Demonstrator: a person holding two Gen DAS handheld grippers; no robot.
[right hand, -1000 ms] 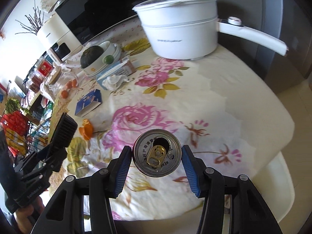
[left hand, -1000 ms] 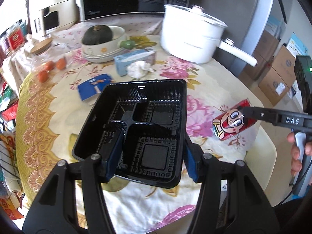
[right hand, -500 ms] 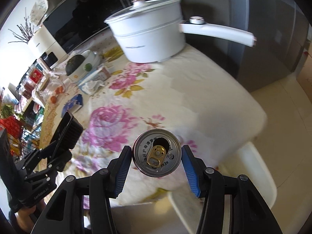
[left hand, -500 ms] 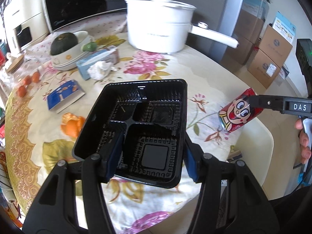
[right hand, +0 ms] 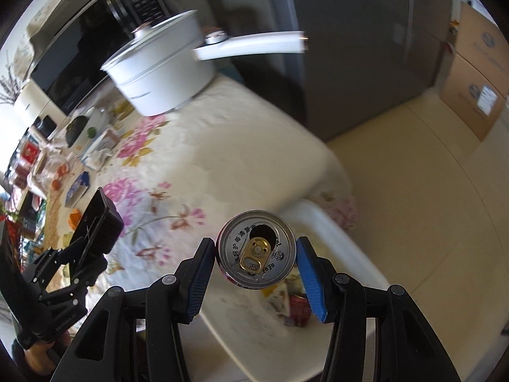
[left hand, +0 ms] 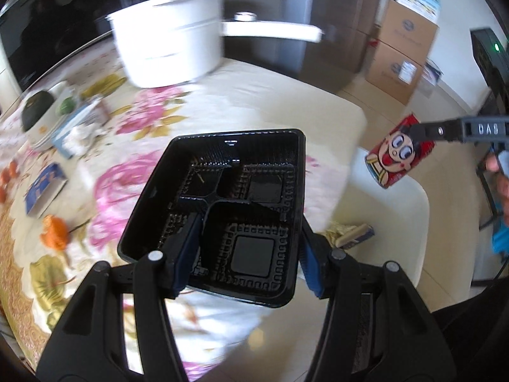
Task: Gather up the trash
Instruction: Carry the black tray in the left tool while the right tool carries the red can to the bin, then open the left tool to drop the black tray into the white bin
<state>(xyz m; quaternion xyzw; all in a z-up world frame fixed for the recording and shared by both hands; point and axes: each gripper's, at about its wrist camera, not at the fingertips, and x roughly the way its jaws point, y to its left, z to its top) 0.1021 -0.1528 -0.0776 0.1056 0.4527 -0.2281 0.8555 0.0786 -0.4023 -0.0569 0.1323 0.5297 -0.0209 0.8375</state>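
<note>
Your left gripper (left hand: pixel 246 251) holds the black tray (left hand: pixel 219 216) with its jaws closed on the near wall, one pad inside and one outside; the tray is tilted over the worktop (left hand: pixel 261 102) edge. Your right gripper (right hand: pixel 256 262) has its jaws closed on the can (right hand: pixel 256 250), top facing the camera, above a white bin (right hand: pixel 334 235).

The left view shows the can's red cartoon side at 3 o'clock (left hand: pixel 399 156) and your right gripper (left hand: pixel 445 130) from the side. Only the right view shows the open can top and the trash in the bin at 6 o'clock.

The worktop has a flowered cloth. At 11 o'clock stands a white pot (left hand: pixel 171 38). Cardboard boxes (left hand: pixel 404 51) stand on the floor at 1 o'clock.
</note>
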